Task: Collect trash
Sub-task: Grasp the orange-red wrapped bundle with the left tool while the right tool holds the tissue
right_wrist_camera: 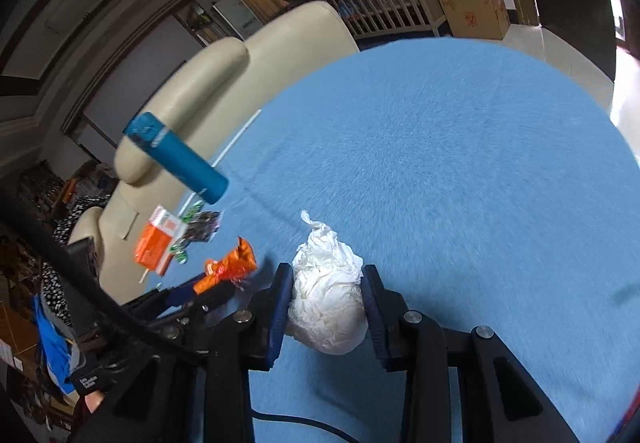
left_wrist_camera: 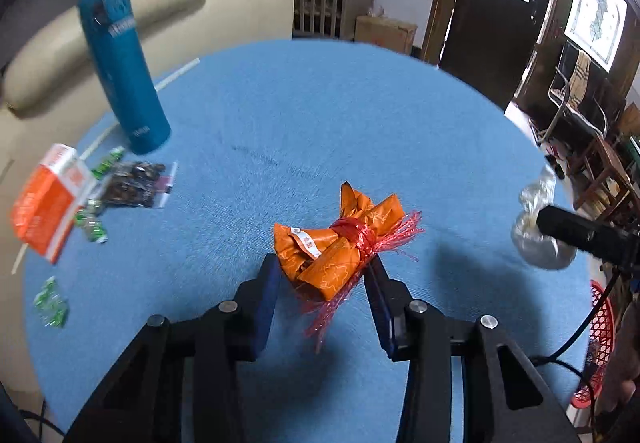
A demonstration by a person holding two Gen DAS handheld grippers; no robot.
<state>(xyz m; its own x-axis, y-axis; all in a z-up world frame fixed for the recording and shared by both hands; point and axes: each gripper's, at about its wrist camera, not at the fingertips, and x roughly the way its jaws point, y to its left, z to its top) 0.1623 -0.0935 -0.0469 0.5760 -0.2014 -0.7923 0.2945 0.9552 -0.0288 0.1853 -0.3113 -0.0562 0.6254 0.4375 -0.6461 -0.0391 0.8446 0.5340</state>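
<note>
Grippers are both carrying trash, left gripper (left_wrist_camera: 320,275) clenching the orange wrapper (left_wrist_camera: 340,247), right gripper (right_wrist_camera: 326,299) squeezing the white wad (right_wrist_camera: 328,295), while green candy wrappers (left_wrist_camera: 50,303) are lying uncollected.

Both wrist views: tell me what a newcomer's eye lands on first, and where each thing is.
First, the orange wrapper bundle tied with red ribbon, clamped in the left gripper above the blue tablecloth. Next, the white crumpled bag, gripped between the right gripper pads near the table's near edge. Then the tall blue bottle standing at the far left, with an orange carton and small wrappers beside it.
</note>
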